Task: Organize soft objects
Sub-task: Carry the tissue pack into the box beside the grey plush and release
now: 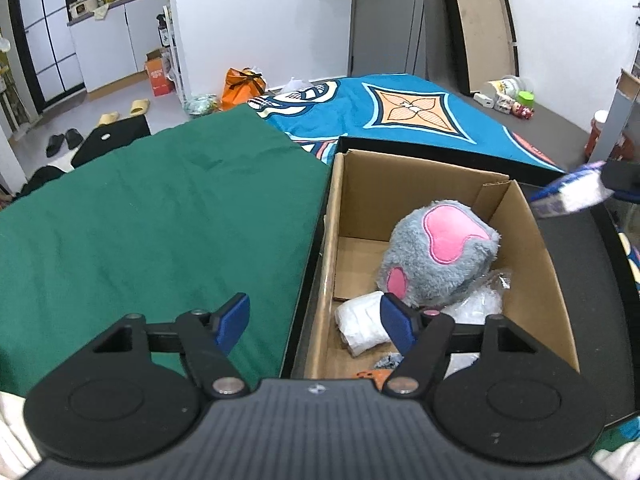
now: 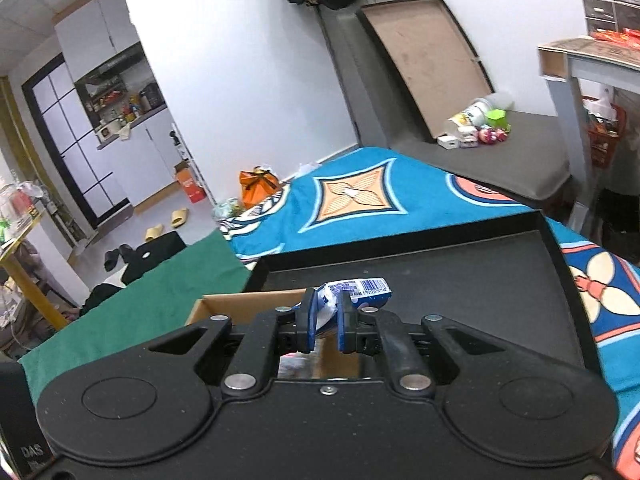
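A cardboard box [image 1: 536, 280] stands on a black tray [image 1: 580, 240], next to a green cloth [image 1: 160, 220]. Inside lie a grey plush paw with pink pads [image 1: 440, 256], a white rolled soft pack [image 1: 362, 326] and a clear plastic bag [image 1: 480, 300]. My left gripper [image 1: 316, 322] is open over the box's left wall, nothing between its blue pads [image 1: 234, 318]. My right gripper [image 2: 326, 316] is shut on a blue-and-white soft packet [image 2: 360, 290], held above the tray [image 2: 460, 280] and the box's far edge [image 2: 240, 300]; the packet [image 1: 568, 196] also shows at the right in the left wrist view.
A blue patterned blanket [image 1: 400, 116] covers the surface beyond the tray. Jars and small toys [image 1: 508, 96] sit at the far right by a leaning board [image 1: 480, 28]. An orange bag [image 1: 242, 84], slippers [image 1: 140, 106] and shoes lie on the floor at the left.
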